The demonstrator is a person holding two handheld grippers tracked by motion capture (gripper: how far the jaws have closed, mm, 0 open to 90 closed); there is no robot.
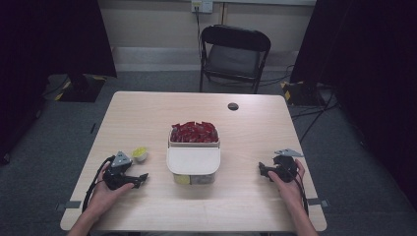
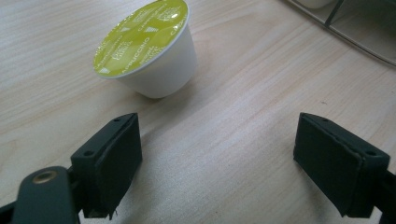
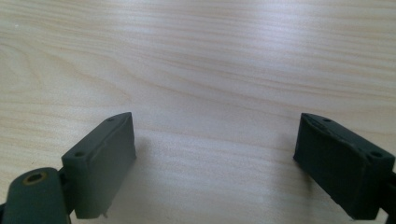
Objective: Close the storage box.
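High view places a light wooden counter [image 1: 147,113] with a person's hands at its near edge, each holding a claw. The left claw [image 1: 139,180] rests near the near-left corner, its jaws apart and holding nothing; the left gripper view confirms the wide gap, with bare wood between the jaws. Just beyond that claw stands a coffee capsule [image 1: 140,154], white-bodied with a yellow-green foil lid [image 2: 140,37], upright but seen tilted from the gripper camera, apart from both jaws. At the counter's middle sits a clear storage box [image 1: 193,157] with a white lid [image 1: 193,161] covering its near part, red packets [image 1: 194,132] heaped in the open far part. The right claw [image 1: 262,171] lies near the near-right corner, jaws spread over bare wood, gripping nothing. A black folding chair [image 1: 233,54] stands past the far edge.
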